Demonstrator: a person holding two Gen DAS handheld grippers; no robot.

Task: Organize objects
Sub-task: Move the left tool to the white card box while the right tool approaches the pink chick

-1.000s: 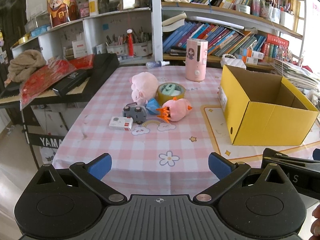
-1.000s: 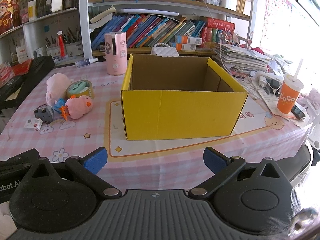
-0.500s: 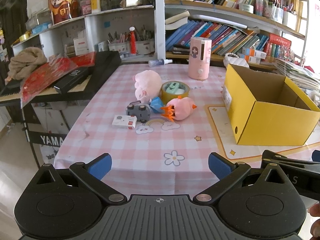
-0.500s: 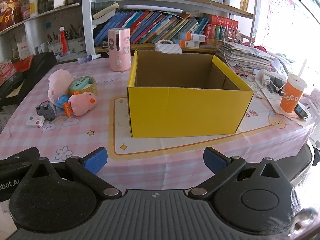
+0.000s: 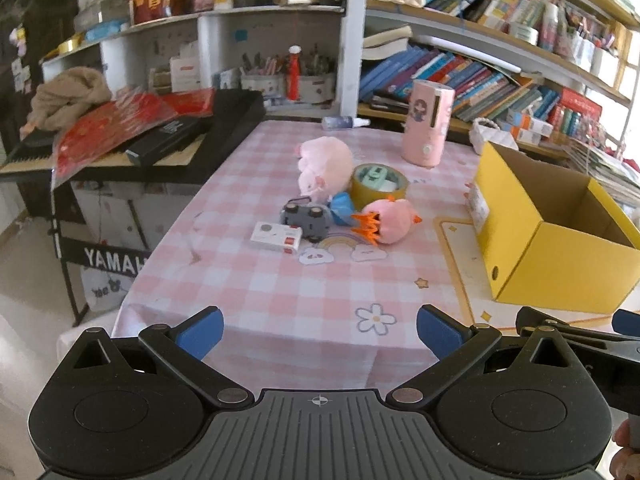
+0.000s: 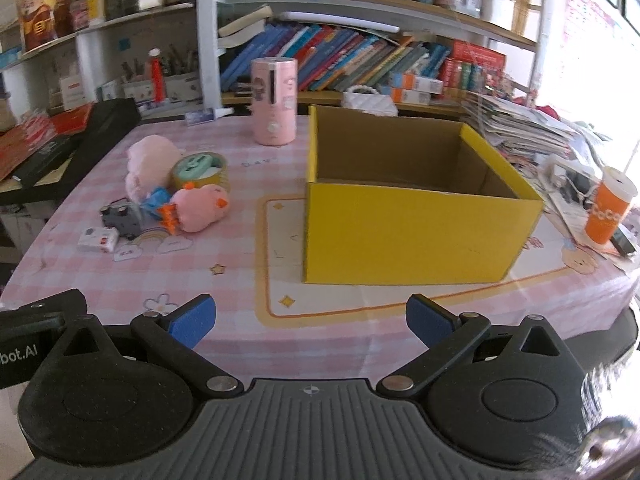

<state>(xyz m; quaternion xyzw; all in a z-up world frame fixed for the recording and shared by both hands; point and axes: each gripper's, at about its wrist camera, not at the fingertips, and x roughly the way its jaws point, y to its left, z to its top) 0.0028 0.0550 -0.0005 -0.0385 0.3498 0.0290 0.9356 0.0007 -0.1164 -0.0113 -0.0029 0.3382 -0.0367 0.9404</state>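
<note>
An open, empty yellow cardboard box (image 6: 416, 236) stands on the pink checked tablecloth; it also shows in the left wrist view (image 5: 560, 256). To its left lies a cluster: a pink plush pig (image 5: 325, 166), a tape roll (image 5: 379, 184), a pink plush with orange fins (image 5: 394, 222), a grey toy car (image 5: 306, 220), a blue item (image 5: 341, 208) and a small white box (image 5: 276, 237). My left gripper (image 5: 319, 330) is open and empty at the table's near edge. My right gripper (image 6: 310, 320) is open and empty in front of the box.
A pink cylinder (image 6: 274, 107) stands at the table's back. An orange cup (image 6: 610, 212), a phone and stacked papers lie to the right. A black keyboard (image 5: 152, 140) with red bags stands left of the table. Bookshelves line the back.
Both grippers have pulled back and shifted a little to the left, so the table's objects appear further right. Both stayed open. Nothing on the table moved.
</note>
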